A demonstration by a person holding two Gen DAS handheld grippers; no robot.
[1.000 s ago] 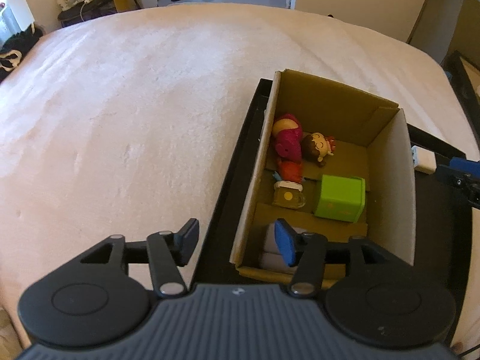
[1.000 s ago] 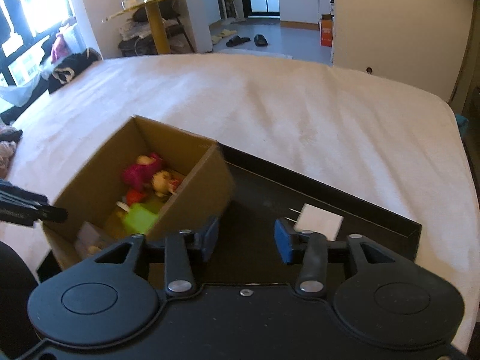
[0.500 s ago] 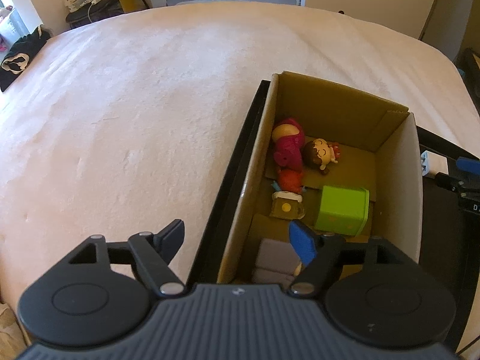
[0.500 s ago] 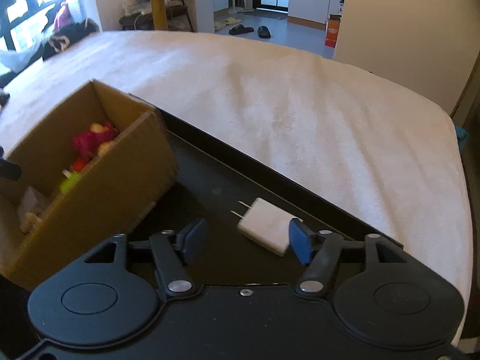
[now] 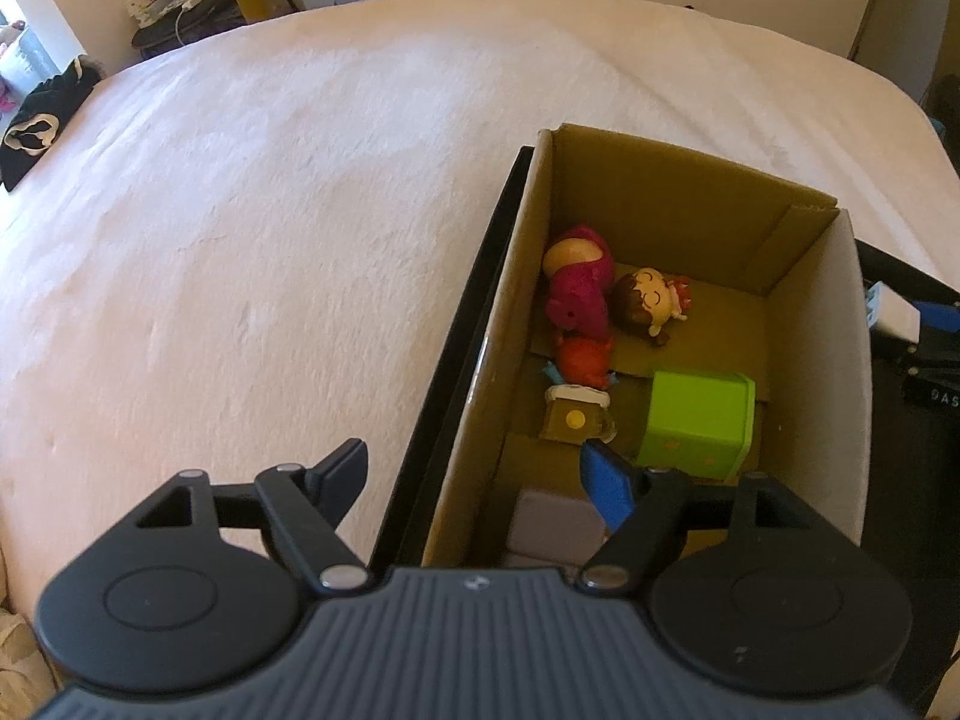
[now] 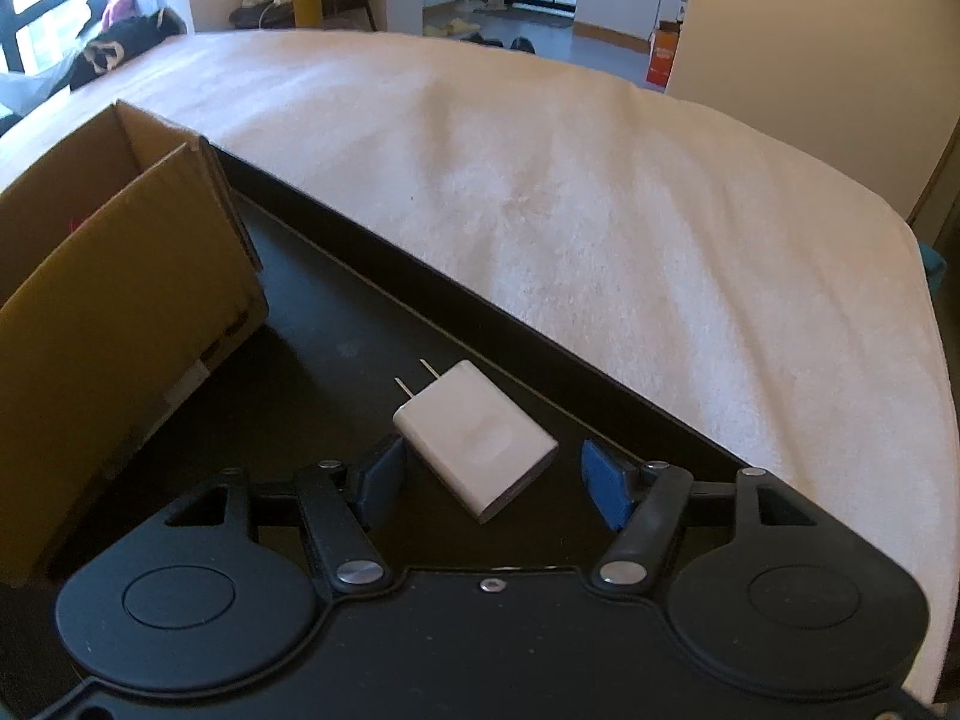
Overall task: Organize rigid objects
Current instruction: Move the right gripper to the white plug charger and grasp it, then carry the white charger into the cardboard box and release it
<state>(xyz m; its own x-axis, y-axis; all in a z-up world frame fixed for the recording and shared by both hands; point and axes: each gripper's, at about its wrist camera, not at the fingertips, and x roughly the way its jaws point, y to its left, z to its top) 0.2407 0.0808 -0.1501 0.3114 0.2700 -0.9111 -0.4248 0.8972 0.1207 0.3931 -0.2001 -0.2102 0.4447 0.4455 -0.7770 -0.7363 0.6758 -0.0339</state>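
most of the sorting looks done, judging by what already lies in the cardboard box: a magenta plush doll, a small brown-haired figure, a red toy, a little yellow-dotted item, a green cube and a pale grey block at the near end, all loosely piled on the box floor rather than lined up. the box stands on a black tray that rests on the cream-covered bed. what seems left is the white charger plug, lying flat on the tray just outside the box, prongs pointing away toward the tray's far wall. the right gripper is lowered over it with the plug between its jaws, which are closing but not yet pressing on the plug, a gap showing on the right side. the left gripper hangs above the near left wall of the box, jaws wide apart and empty, one finger outside the wall and one over the inside. so the last visible item remains to be grasped, lifted and placed into the box; nothing else loose shows on the tray
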